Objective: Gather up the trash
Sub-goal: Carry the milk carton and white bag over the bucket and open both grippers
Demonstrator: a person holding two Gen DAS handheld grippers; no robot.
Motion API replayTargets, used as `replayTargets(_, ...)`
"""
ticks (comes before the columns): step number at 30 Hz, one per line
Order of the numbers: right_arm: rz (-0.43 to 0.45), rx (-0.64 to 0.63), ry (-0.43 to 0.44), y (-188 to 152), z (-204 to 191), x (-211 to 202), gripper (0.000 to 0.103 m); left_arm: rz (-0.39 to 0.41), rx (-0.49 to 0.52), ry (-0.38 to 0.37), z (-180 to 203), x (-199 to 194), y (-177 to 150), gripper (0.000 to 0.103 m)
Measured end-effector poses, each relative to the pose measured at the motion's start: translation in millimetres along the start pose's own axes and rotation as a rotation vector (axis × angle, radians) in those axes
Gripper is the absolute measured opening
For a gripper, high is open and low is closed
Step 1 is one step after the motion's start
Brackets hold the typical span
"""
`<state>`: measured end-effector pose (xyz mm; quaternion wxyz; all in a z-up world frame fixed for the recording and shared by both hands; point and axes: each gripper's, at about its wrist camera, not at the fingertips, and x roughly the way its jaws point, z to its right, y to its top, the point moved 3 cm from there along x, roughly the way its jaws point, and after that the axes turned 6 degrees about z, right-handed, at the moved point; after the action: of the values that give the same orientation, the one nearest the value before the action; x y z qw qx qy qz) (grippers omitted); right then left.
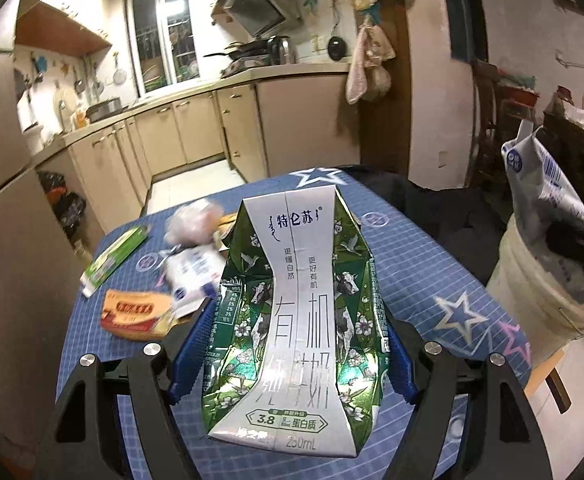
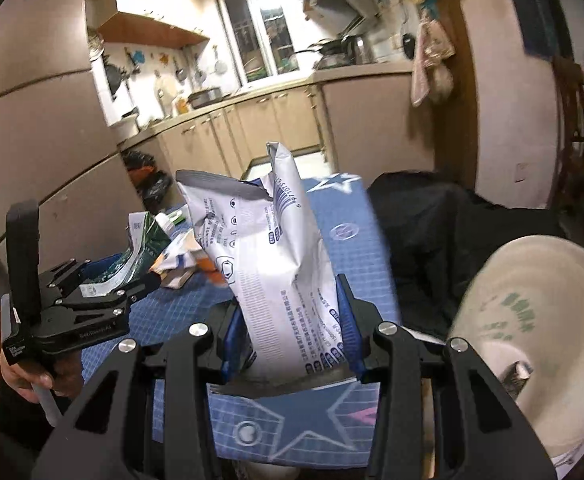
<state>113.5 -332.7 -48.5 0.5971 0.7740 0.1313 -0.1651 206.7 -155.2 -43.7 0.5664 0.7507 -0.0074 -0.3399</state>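
Observation:
My left gripper (image 1: 292,344) is shut on a crushed green and white milk carton (image 1: 295,320) and holds it above the blue star-patterned table (image 1: 431,264). My right gripper (image 2: 288,336) is shut on a white and blue plastic bag (image 2: 276,264), held upright beside the white trash bin (image 2: 531,344) at the right. In the left wrist view the right gripper (image 1: 575,246) holds that bag (image 1: 547,184) over the bin (image 1: 531,280). The left gripper (image 2: 92,300) with the carton (image 2: 140,248) also shows in the right wrist view.
On the table lie a green box (image 1: 112,260), a red and yellow packet (image 1: 140,314), a blue and white wrapper (image 1: 192,272) and a crumpled bag (image 1: 196,220). A black cloth (image 2: 431,240) covers the far right of the table. Kitchen cabinets (image 1: 196,136) stand behind.

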Motion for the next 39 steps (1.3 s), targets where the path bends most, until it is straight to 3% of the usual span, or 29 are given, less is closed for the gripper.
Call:
replayTargets(16,0.073,0.025,-0.273,9,115,-65,0.039,0.057,0.173,-0.156,136,21,53,0.076)
replayTargets(29,0.092,0.074,-0.383,-4,168,-94,0.039,0.055,0.251,-0.295,228,36,71,0.076)
replayTargets(39,0.058,0.105,-0.459,-14,206,-106,0.039,0.029,0.283,-0.477,289,49,79,0.076)
